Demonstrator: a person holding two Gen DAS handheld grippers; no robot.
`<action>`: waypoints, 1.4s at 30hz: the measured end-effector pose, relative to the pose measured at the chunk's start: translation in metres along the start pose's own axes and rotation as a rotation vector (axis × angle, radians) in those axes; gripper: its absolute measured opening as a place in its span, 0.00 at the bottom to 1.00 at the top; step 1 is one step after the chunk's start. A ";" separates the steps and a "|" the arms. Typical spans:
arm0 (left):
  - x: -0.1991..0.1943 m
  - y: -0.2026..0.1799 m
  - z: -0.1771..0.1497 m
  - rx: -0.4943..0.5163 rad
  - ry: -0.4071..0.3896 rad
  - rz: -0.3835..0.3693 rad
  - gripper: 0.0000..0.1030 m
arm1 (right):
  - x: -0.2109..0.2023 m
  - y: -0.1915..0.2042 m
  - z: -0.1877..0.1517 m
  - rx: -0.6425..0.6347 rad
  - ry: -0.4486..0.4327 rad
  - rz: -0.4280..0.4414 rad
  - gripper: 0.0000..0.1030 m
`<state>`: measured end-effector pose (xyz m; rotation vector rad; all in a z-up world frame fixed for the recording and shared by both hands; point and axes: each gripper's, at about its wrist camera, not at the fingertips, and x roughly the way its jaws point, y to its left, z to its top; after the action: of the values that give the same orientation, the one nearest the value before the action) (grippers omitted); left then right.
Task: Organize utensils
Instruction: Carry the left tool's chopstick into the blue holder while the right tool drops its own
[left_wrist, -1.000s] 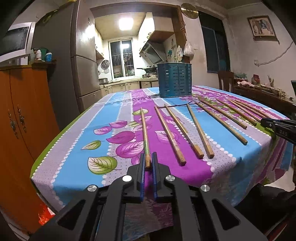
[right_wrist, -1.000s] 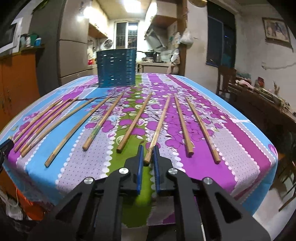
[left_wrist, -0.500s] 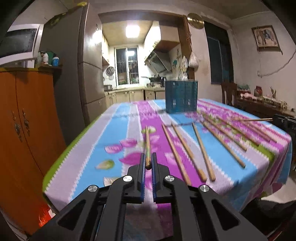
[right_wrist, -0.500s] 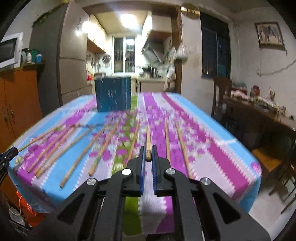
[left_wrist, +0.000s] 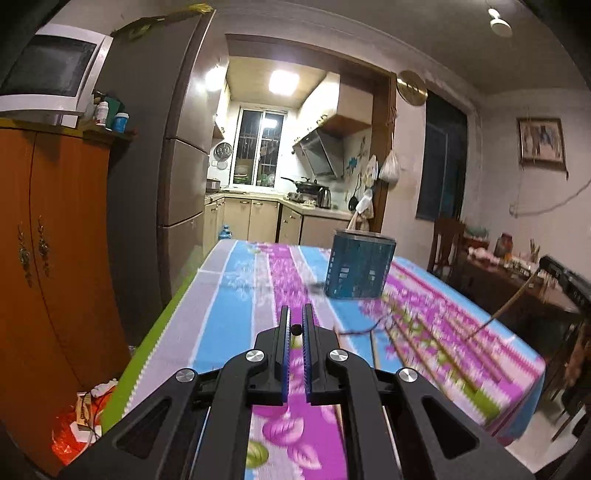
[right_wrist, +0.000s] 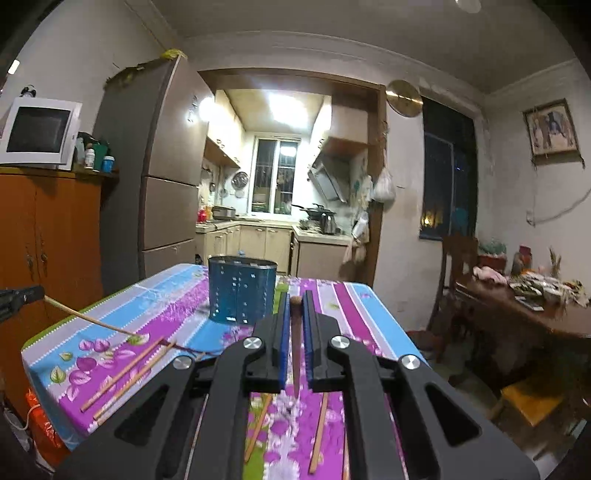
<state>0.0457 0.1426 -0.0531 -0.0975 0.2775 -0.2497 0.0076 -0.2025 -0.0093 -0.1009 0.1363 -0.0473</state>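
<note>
We have the left gripper (left_wrist: 296, 317) clamped on a chopstick (left_wrist: 296, 328), seen end-on between the pads. The right gripper (right_wrist: 295, 306) is clamped on a second chopstick (right_wrist: 295, 332). The blue utensil holder (right_wrist: 242, 290) stands upright at 11 o'clock of the right one, on the tablecloth (right_wrist: 177, 306). Loose chopsticks (right_wrist: 122, 373) lie at 8 o'clock.

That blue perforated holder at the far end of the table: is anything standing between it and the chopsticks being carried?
Nothing visible does. Both wooden chopsticks are held above the flowered tablecloth; the blue perforated holder stands open-topped ahead, other chopsticks lying flat below.
</note>
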 end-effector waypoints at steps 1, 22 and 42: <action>0.000 -0.001 0.006 0.000 -0.008 0.001 0.07 | 0.003 -0.002 0.003 -0.005 -0.004 0.008 0.05; 0.061 -0.014 0.102 0.003 0.057 -0.133 0.07 | 0.064 -0.042 0.064 0.034 0.032 0.166 0.05; 0.093 -0.061 0.189 0.087 -0.110 -0.204 0.07 | 0.106 -0.027 0.138 0.058 -0.038 0.297 0.05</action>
<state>0.1721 0.0715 0.1118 -0.0530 0.1465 -0.4573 0.1301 -0.2213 0.1158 -0.0227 0.1109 0.2464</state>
